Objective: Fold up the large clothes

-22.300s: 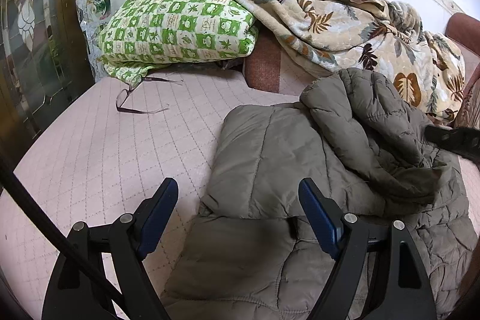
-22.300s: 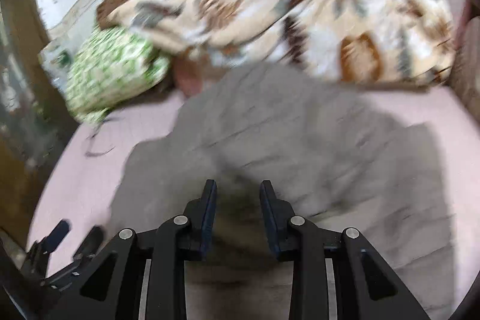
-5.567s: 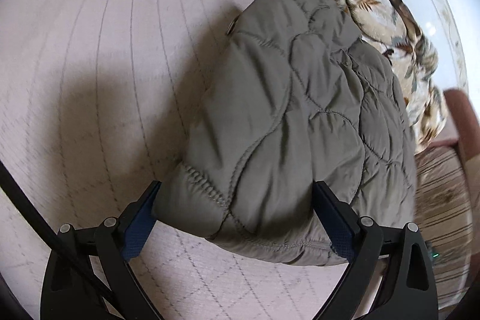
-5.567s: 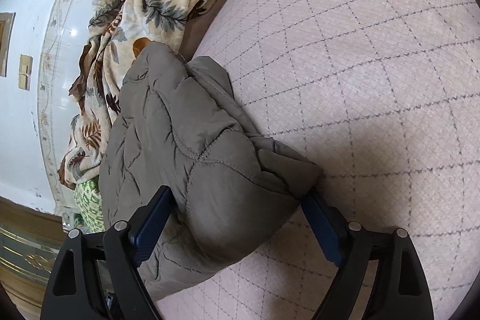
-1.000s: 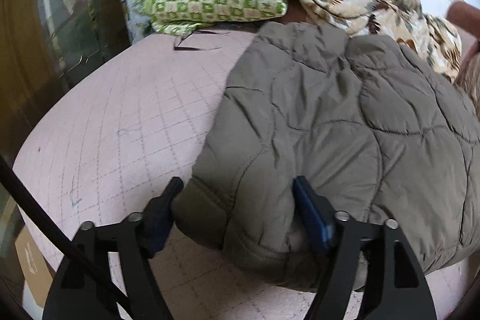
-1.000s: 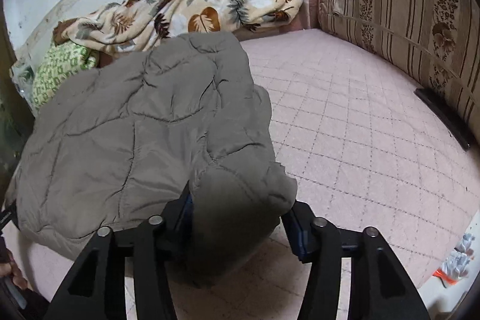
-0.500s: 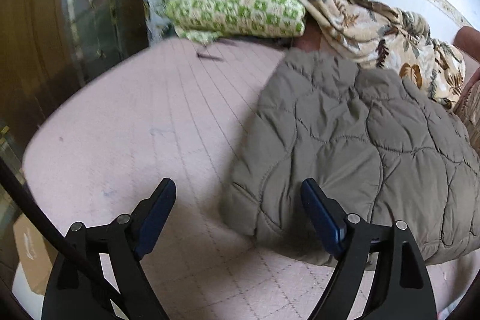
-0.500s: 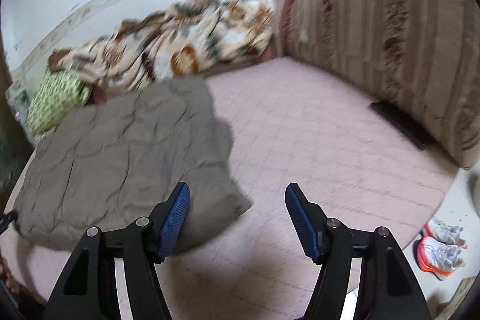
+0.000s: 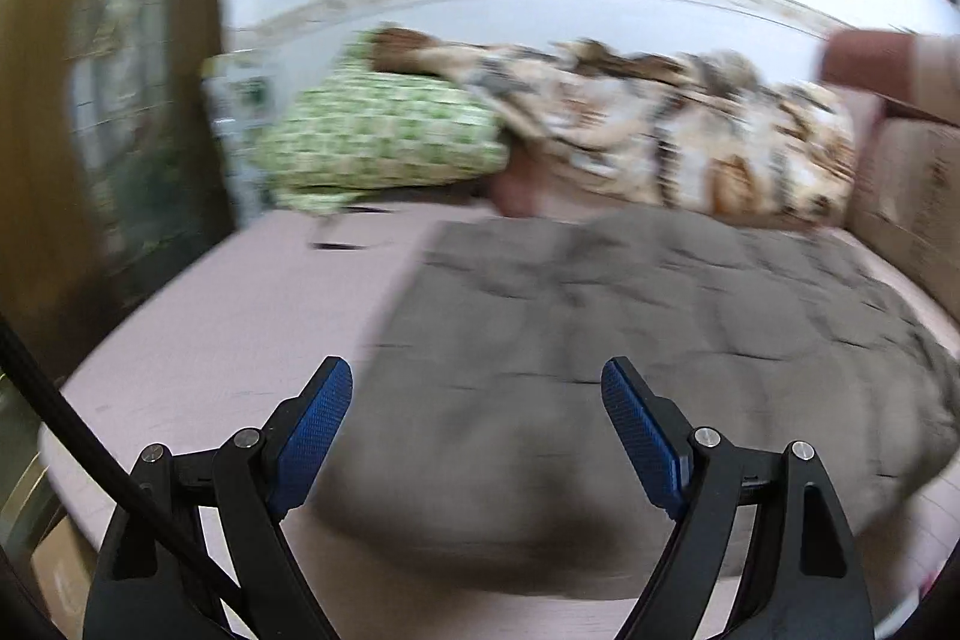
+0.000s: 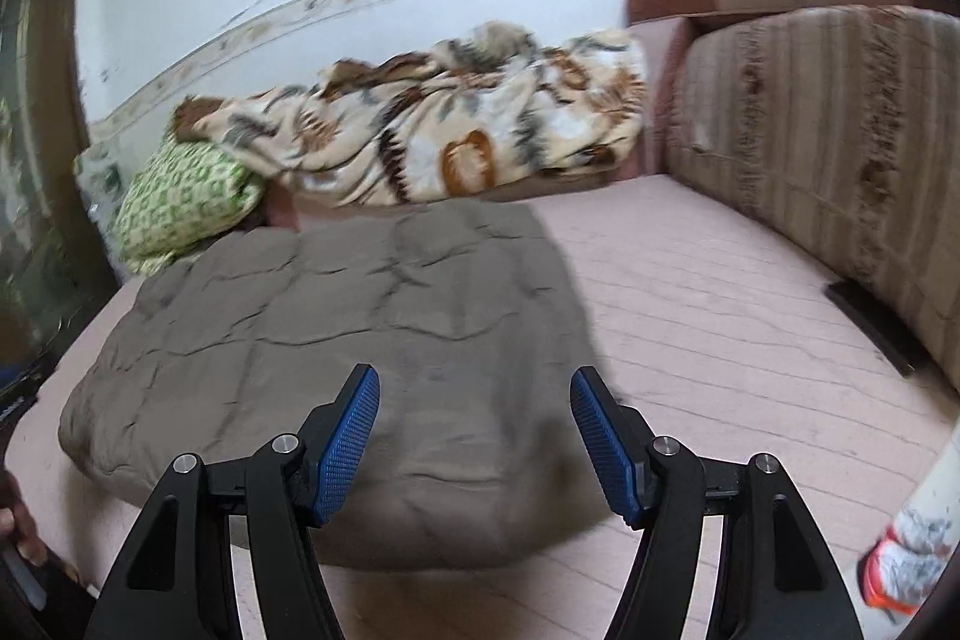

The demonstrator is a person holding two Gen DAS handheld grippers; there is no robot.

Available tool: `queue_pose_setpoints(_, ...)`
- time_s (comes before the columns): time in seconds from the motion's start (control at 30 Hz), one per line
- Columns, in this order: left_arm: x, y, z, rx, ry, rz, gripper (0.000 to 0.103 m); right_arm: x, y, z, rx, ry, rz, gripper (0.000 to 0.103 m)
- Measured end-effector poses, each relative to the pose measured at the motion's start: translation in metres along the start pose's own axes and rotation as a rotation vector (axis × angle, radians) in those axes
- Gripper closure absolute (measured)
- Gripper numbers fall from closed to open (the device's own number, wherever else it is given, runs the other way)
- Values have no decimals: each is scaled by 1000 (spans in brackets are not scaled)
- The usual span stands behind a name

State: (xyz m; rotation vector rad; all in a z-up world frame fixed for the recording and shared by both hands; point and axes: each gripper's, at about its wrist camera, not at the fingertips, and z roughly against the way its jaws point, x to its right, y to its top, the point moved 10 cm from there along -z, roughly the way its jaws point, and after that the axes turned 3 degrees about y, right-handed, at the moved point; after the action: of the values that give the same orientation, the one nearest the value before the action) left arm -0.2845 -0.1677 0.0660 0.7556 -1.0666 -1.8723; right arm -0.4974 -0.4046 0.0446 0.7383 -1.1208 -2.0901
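Observation:
A grey-brown quilted puffer jacket (image 9: 630,370) lies folded into a flat rectangle on the pink quilted bed; it also shows in the right wrist view (image 10: 360,316). My left gripper (image 9: 477,388) is open and empty, raised above the jacket's near left edge. My right gripper (image 10: 474,394) is open and empty, above the jacket's near right corner. Neither touches the jacket. The left wrist view is blurred by motion.
A green checked pillow (image 9: 378,136) and a leaf-print blanket (image 10: 468,124) are piled at the head of the bed (image 10: 720,316). A striped sofa back (image 10: 828,130) runs along the right. A wooden door (image 9: 90,100) stands at left. A shoe (image 10: 900,562) lies on the floor.
Both grippers let go of the jacket's near edge, opened wide and pulled back and upward. The jacket has settled flat on the bed.

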Motion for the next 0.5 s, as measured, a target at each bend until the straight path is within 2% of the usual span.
queue_pose_setpoints(0.03, 25, 0, -5, -26, -61, -37, 18, -7, 0, -4, -6, 9, 15, 32)
queue_pose_setpoints(0.07, 42, -2, -9, -47, -88, -65, 18, -19, 1, -10, -13, 26, 37, 32)
queue_pose_setpoints(0.2, 88, -14, -29, -100, -108, -161, 18, -43, 0, -32, -39, 21, 103, 32)
queue_pose_setpoints(0.37, 95, -40, -50, -180, -117, -143, 18, -47, -24, -63, -132, 31, 118, 31)
queue_pose_setpoints(0.5, 100, -49, -55, -167, -95, -183, 18, -44, -38, -78, -180, 39, 97, 27)
